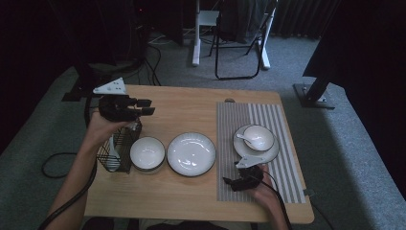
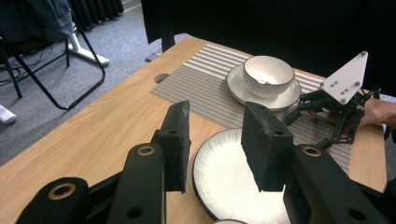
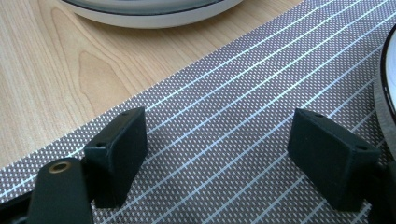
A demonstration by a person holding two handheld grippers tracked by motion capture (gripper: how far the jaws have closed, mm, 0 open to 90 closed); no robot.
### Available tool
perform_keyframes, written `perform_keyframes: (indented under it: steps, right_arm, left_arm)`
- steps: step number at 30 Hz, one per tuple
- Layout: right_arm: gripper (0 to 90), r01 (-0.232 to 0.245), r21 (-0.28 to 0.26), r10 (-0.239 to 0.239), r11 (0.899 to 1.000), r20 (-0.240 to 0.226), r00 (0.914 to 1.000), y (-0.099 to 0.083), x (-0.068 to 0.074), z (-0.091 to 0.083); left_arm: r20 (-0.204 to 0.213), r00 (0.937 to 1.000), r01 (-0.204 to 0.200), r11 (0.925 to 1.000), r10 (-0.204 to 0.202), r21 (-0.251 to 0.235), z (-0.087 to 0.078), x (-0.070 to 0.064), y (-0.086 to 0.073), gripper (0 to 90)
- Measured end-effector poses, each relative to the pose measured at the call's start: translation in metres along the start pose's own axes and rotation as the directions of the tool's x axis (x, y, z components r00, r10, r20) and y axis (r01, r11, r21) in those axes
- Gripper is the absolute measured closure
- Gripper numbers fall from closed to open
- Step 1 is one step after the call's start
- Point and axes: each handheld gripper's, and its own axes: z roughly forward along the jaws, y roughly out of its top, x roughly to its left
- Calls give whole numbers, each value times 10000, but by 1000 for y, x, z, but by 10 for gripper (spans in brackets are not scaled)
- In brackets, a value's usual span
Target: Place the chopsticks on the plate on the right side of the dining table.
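Two bowls [image 1: 147, 153], two plates [image 1: 191, 154], one spoon [image 1: 245, 138]; left claw [image 1: 146, 107] and right claw [image 1: 228, 182] both released, empty.

table [image 1: 191, 191]: pale matt wood | placemat [image 3: 224, 140]: woven striped cloth | plate [image 1: 191, 154]: glossy ceramic | basket [image 1: 125, 143]: black wire

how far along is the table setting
Looks partly done: a bowl with a spoon sits on a small plate on the striped mat. In hand: nothing; the left gripper hovers open above the wire basket, the right gripper rests open on the mat. Probably left: the big plate and second bowl, both on bare wood.
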Motion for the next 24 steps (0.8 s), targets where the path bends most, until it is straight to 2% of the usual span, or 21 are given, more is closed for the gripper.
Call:
perform_keyframes:
  steps: [9, 24]
  right_arm:
    - [195, -8, 9, 8, 10000, -3, 10000, 0, 0, 0]
    - [195, 6, 2, -6, 10000, -1, 10000, 0, 0, 0]
  left_arm:
    - [-254, 9989, 387, 9992, -383, 135, -6, 11, -14, 633]
    - [-621, 9958, 674, 9977, -666, 112, -25, 19, -32, 634]
